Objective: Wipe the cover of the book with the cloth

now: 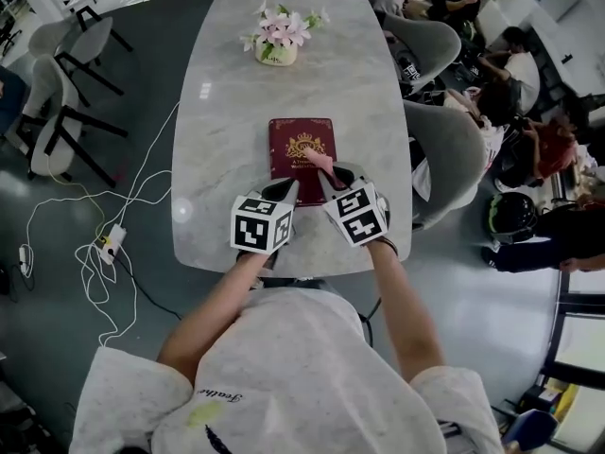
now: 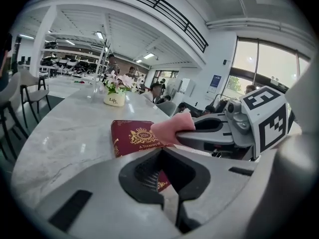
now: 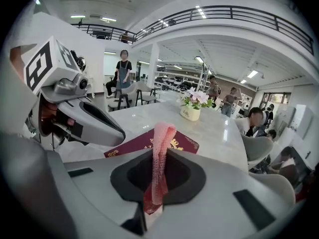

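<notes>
Two tools sit side by side at the near edge of the bench. The right tool (image 3: 162,152) has its grey plastic jaws pinched together on a pink cloth (image 3: 162,133). The cloth is a soft, nubbly strip that stands up from the jaw tips and folds over at its top. The left tool (image 2: 160,152) has its jaws closed tip to tip with nothing between them, and a ribbed black pad shows inside its opening. Each tool carries a white marker cube (image 1: 262,225) printed with black squares.

Just beyond the tips lies the book (image 1: 301,140), a maroon hardback lying flat, closed and face up. Its cover has gold corner ornaments and a gold crowned crest lettered "RW", with "A Treasury" readable below it. The cloth's free end hangs over the near part of the cover; whether it touches cannot be told.

The bench (image 1: 227,112) is pale grey marble with rounded corners and faint veining. Farther along stands a small cream pot (image 2: 114,100) marked "Life", holding pink and white flowers (image 1: 284,28). Grey shell chairs (image 1: 452,154) stand along the right side.
</notes>
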A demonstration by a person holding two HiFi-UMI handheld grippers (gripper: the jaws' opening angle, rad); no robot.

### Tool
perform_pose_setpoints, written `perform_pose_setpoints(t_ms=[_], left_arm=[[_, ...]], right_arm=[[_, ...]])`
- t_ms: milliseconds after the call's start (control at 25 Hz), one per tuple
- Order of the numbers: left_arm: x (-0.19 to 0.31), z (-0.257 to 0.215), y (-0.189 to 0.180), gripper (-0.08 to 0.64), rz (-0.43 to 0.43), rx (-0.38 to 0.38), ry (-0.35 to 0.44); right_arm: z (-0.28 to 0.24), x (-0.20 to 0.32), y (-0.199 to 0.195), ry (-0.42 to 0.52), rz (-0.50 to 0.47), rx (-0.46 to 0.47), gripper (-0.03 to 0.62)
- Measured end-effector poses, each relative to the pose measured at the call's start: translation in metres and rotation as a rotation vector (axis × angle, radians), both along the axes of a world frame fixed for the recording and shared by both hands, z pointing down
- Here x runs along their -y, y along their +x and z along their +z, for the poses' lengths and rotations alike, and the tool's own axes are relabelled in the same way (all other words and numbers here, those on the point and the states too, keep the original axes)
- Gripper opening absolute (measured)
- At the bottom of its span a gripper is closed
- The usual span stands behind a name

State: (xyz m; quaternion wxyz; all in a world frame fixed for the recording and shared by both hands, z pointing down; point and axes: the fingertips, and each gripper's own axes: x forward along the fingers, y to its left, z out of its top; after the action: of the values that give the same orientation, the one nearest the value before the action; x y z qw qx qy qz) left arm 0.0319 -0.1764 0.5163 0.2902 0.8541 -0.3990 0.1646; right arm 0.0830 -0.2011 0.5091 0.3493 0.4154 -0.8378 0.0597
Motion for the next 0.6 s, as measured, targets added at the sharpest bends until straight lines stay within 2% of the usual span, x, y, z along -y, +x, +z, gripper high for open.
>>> perform_pose_setpoints(t_ms=[600], left_arm=[[0.017, 0.002, -0.019, 0.008, -0.111, 0.017, -0.004]], right_arm=[[-0.013, 0.052, -0.021, 0.037, -0.114, 0.003, 0.021]])
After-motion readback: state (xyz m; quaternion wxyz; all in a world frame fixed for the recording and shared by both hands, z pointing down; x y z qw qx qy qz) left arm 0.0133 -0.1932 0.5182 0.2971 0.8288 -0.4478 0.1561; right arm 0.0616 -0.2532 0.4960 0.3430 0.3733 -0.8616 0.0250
